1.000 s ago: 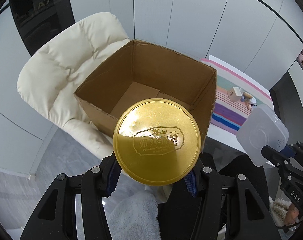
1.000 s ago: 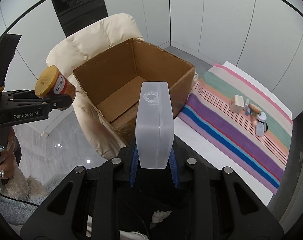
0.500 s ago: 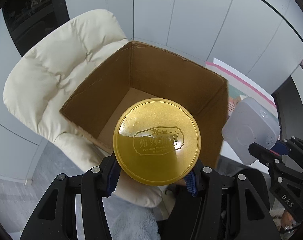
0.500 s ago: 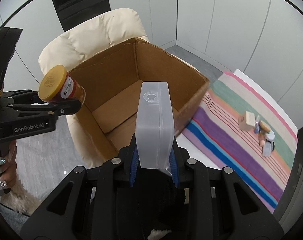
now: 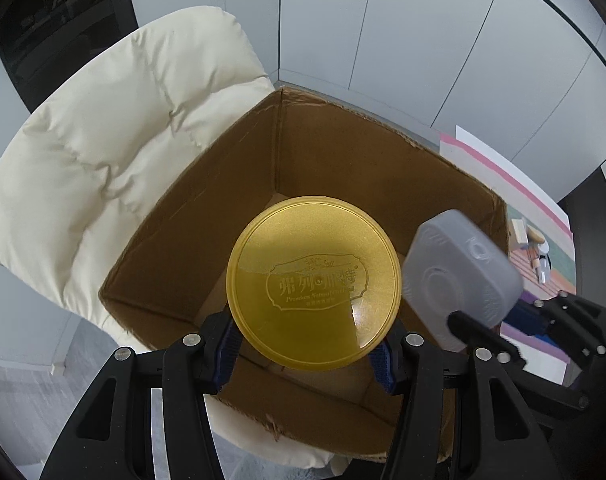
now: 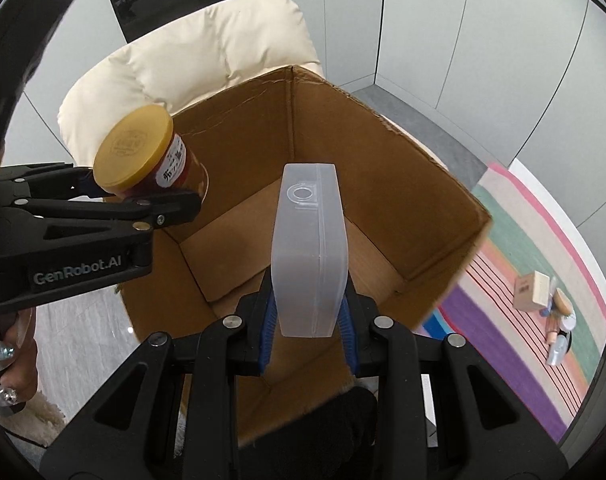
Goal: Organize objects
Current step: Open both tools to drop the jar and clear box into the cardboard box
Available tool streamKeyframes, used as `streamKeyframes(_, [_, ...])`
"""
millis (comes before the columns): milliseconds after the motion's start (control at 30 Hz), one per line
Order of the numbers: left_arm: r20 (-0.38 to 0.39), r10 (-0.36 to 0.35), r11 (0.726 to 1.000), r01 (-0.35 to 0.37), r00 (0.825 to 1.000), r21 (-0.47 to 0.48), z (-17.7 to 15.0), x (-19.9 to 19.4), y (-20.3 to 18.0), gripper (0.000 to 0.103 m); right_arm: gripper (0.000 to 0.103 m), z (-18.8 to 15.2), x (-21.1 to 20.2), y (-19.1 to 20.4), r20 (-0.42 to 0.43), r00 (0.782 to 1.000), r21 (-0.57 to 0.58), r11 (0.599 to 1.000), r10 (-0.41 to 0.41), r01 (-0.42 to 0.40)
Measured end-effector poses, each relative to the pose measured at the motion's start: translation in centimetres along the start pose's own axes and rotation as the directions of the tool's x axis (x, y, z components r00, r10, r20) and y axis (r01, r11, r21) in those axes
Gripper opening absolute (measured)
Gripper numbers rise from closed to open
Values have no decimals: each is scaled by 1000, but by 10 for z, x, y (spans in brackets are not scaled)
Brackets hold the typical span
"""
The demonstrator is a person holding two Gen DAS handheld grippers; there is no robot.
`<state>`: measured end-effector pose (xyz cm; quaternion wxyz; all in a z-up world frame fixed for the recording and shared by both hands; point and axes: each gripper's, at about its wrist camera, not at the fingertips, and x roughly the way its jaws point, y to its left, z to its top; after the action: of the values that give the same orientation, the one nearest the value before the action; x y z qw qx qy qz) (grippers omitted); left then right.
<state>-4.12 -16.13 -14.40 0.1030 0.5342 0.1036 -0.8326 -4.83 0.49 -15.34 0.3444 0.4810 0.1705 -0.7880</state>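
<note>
My left gripper [image 5: 307, 350] is shut on a jar with a gold lid [image 5: 314, 285] and holds it above the open cardboard box [image 5: 343, 152]. The jar [image 6: 143, 160] and left gripper [image 6: 143, 196] also show in the right wrist view, over the box's left wall. My right gripper [image 6: 307, 336] is shut on a frosted translucent plastic case [image 6: 309, 248], held on edge over the box's [image 6: 383, 168] near side. The case [image 5: 459, 276] shows in the left wrist view at the right. The visible part of the box floor is bare.
The box sits on a cream padded chair [image 5: 123, 152]. To the right lies a striped cloth [image 6: 543, 280] with several small items [image 6: 543, 300] on it. White wall panels stand behind, and a dark panel [image 5: 55, 20] at the upper left.
Both grippers have moved forward and over the box with their objects. The jar and the case now hang above the box opening, closer together.
</note>
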Motion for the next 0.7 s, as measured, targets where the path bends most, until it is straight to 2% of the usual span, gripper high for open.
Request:
streamKeyframes(100, [4, -6, 1000, 6, 1000, -3, 0, 1, 5, 56, 31, 2, 6, 1, 9, 1000, 10, 1000, 11, -11])
streamKeyframes(133, [1, -15, 1000, 15, 1000, -10, 0, 2, 7, 57, 39, 2, 6, 0, 20, 1000, 17, 1000, 16, -17])
streamKeyframes(167, [-6, -19, 1000, 19, 1000, -20, 1, 4, 9, 65, 71, 3, 7, -1, 21, 1000, 32, 999, 13, -14])
streamKeyframes(200, [-18, -19, 999, 19, 1000, -32, 3, 5, 12, 76, 99, 4, 8, -2, 22, 1000, 47, 999, 5, -6])
streamKeyframes(233, [-22, -19, 999, 18, 1000, -41, 3, 6, 14, 80, 103, 5, 7, -4, 34, 999, 62, 998, -3, 1])
streamKeyframes(267, [-21, -17, 999, 16, 1000, -48, 3, 5, 16, 89, 103, 4, 3, -5, 57, 998, 70, 998, -5, 1])
streamKeyframes(300, [-14, -13, 998, 12, 1000, -54, 3, 3, 18, 91, 103, 5, 1, -5, 65, 998, 74, 997, -6, 2])
streamKeyframes(700, [21, -6, 1000, 5, 1000, 5, -2, -8, 4, 91, 103, -1, -10, -9, 66, 998, 103, 995, -16, 9])
